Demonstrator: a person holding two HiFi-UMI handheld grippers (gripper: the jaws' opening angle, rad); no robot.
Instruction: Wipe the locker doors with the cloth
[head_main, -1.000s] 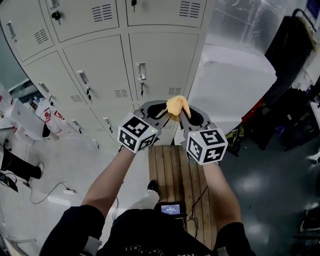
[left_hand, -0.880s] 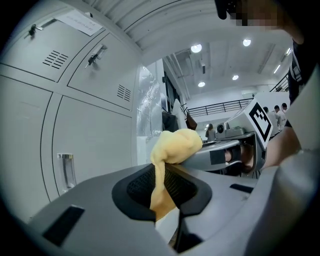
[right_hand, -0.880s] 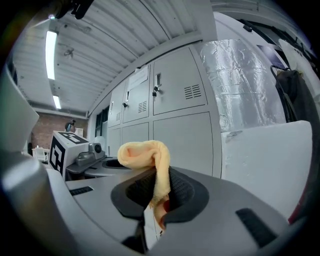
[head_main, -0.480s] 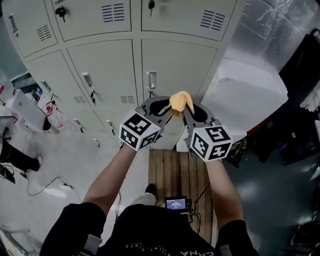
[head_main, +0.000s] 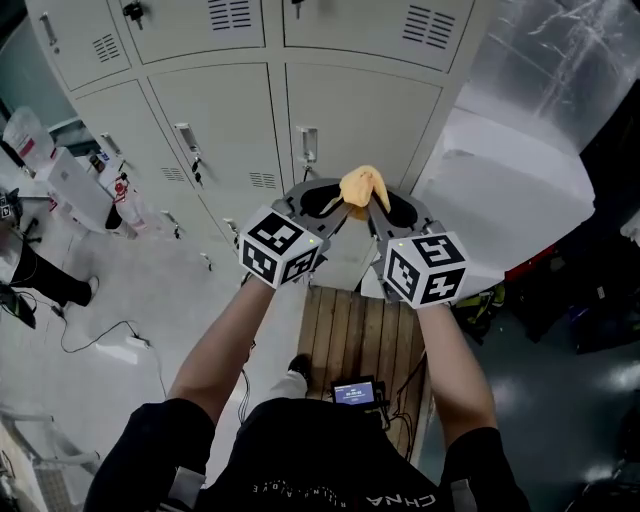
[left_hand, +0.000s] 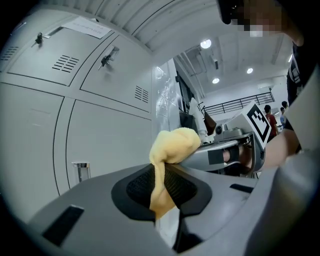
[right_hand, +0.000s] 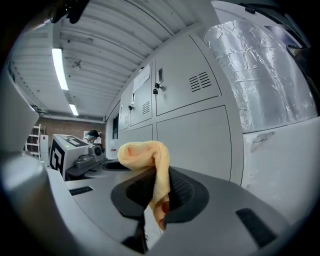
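Note:
A yellow cloth (head_main: 360, 187) is bunched between both grippers, held in front of the pale grey locker doors (head_main: 352, 108). My left gripper (head_main: 338, 203) is shut on one end of the cloth (left_hand: 167, 155), which is pinched between its black pads. My right gripper (head_main: 370, 205) is shut on the other end of the cloth (right_hand: 152, 162). The two grippers' tips meet side by side, a short way off the door with a handle (head_main: 308, 144). The cloth does not touch the door.
Locker doors with vents, handles and keys fill the upper view. A white wrapped block (head_main: 505, 195) stands at the right. A wooden bench (head_main: 360, 335) lies below the grippers. Cables (head_main: 95, 335) and bottles lie on the floor at left.
The head view has shifted, so the lockers sit lower and nearer. Both grippers stay shut on the cloth and have risen slightly toward the door.

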